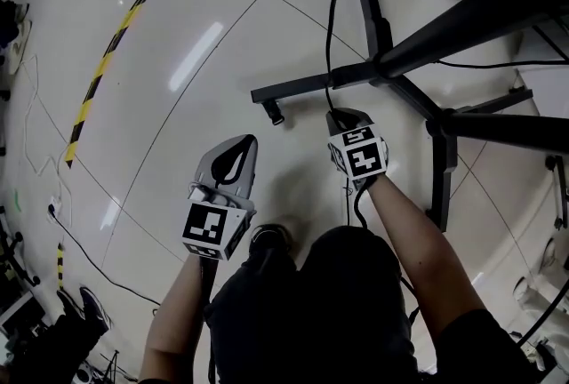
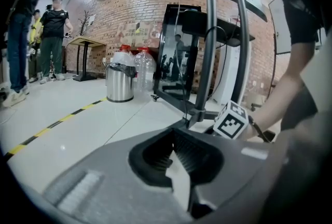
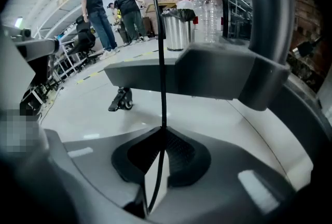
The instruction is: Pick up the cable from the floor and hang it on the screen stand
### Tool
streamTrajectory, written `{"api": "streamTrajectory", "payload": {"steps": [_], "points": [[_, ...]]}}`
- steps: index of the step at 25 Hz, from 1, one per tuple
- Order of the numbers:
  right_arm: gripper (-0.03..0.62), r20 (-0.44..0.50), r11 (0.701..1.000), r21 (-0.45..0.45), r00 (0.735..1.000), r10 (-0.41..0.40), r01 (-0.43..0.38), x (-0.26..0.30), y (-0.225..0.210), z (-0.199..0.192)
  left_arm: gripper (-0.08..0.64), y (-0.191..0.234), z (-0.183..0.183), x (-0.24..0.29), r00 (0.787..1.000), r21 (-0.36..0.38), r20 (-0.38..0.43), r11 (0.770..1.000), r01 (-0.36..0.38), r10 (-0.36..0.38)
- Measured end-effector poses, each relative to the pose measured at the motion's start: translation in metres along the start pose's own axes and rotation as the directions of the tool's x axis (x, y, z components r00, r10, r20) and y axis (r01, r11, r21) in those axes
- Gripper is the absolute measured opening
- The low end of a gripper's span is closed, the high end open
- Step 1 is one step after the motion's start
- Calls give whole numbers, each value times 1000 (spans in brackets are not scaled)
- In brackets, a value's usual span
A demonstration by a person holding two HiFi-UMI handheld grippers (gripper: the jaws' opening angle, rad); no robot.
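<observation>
A thin black cable (image 1: 331,36) hangs down from the black screen stand (image 1: 382,53) to my right gripper (image 1: 340,116), and more of it trails by my right wrist. In the right gripper view the cable (image 3: 163,52) runs straight up from the right gripper (image 3: 162,129), whose jaws are shut on it, in front of a stand leg (image 3: 207,70). My left gripper (image 1: 244,140) hovers over the floor to the left, apart from the cable. Seen from its own camera, the left gripper (image 2: 174,132) is shut and holds nothing, with the stand post (image 2: 207,62) ahead.
The stand's wheeled legs spread over the floor, one caster (image 1: 276,116) near my grippers. A yellow-black tape line (image 1: 116,36) crosses the floor at left. A steel bin (image 2: 120,82) and water bottles (image 2: 144,67) stand by the brick wall. People (image 2: 54,36) stand far left.
</observation>
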State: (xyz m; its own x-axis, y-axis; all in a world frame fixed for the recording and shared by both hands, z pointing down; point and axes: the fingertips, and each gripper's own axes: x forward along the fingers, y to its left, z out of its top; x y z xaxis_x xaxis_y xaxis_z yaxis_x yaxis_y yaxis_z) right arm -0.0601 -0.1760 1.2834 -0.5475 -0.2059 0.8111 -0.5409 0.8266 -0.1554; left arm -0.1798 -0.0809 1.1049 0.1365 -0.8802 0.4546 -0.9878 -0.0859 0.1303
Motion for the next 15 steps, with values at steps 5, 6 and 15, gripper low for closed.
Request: {"api": "streamTrajectory", "payload": {"steps": [5,6,15], "points": [[26,89,998,-42,994,59,-55,-47,25,37,6,-10,33,-13,1000,-12,-3,1000,10,-10],[25,106,997,-52,992,64,-59,-61,30,44,6,-15,42,-18,1000,-9,-7,1000,18,-18],[25,182,987,-143,979,95,-69,-214,92,115,6,-43,154,-95,1000,-39,-4,999,1,-1]]}}
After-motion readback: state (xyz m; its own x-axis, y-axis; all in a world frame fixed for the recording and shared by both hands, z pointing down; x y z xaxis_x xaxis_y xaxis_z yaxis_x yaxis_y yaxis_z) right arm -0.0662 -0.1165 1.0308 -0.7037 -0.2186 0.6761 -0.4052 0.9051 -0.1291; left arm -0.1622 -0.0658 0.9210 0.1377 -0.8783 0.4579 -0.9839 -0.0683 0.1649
